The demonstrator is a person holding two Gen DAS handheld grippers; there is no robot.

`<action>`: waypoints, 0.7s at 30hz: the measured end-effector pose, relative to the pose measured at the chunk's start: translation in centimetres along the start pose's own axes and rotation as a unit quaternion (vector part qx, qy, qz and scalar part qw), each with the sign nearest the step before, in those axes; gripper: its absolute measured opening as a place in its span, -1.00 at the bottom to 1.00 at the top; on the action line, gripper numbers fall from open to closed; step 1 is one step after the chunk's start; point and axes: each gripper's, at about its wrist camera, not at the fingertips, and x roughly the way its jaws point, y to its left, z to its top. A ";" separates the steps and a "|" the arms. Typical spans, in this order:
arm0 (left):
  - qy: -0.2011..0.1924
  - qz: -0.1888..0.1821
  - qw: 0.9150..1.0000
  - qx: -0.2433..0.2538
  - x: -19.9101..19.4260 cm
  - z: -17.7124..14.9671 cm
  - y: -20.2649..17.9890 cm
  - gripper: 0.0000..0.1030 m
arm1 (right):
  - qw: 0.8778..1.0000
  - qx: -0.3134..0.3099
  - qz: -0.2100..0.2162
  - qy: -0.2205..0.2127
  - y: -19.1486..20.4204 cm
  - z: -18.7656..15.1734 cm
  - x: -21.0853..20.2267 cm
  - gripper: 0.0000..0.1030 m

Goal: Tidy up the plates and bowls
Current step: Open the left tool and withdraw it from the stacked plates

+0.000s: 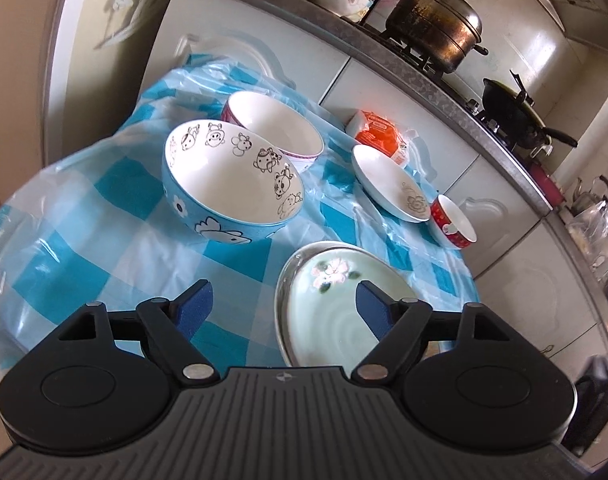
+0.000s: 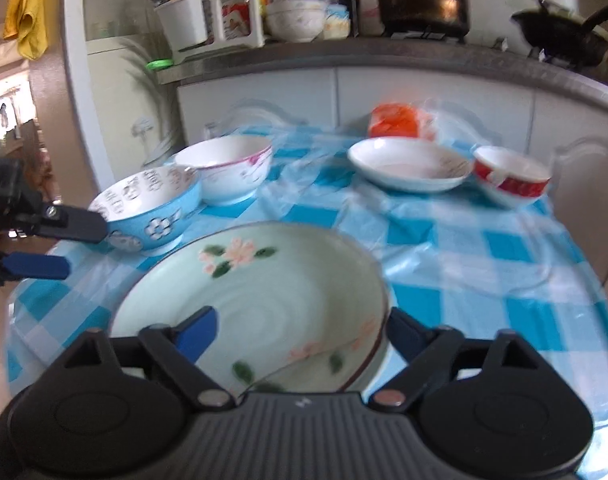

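right wrist: green plate between gaping right hand-held gripper jaws.

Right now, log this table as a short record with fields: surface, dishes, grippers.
surface: blue checked cloth under clear plastic
large bowls: blue cartoon bowl touching pink-rimmed white bowl
small dishes: white shallow dish beside red bowl
plate: green flowered plate, nearest
other: orange packet
left gripper: open, holding nothing
right gripper: open, straddling the plate's near rim
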 end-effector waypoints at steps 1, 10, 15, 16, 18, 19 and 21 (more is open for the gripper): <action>-0.002 0.006 1.000 0.007 0.0 -0.1 -0.2 0.87 | 1.000 -0.014 -0.019 -0.019 0.1 0.1 -0.5 0.98; -0.024 0.060 0.996 0.061 -0.2 -0.6 -1.7 0.90 | 0.998 0.017 -0.030 -0.054 -1.5 0.2 -2.0 0.98; -0.030 0.085 0.992 0.085 -0.2 -0.9 -2.5 0.91 | 0.998 0.039 -0.026 -0.051 -1.8 -0.3 -2.2 0.98; -0.030 0.090 0.991 0.089 -0.2 -1.0 -2.7 0.91 | 0.997 0.040 -0.027 -0.051 -1.9 -0.4 -2.3 0.98; -0.034 0.099 0.990 0.098 -0.3 -1.1 -3.1 0.92 | 0.997 0.041 -0.029 -0.052 -1.9 -0.6 -2.4 0.98; -0.036 0.103 0.989 0.103 -0.3 -1.1 -3.2 0.93 | 0.997 0.041 -0.031 -0.053 -1.9 -0.7 -2.5 0.98; -0.040 0.109 0.987 0.111 -0.5 -1.2 -3.6 1.00 | 0.997 0.040 -0.035 -0.054 -2.0 -0.8 -2.7 0.98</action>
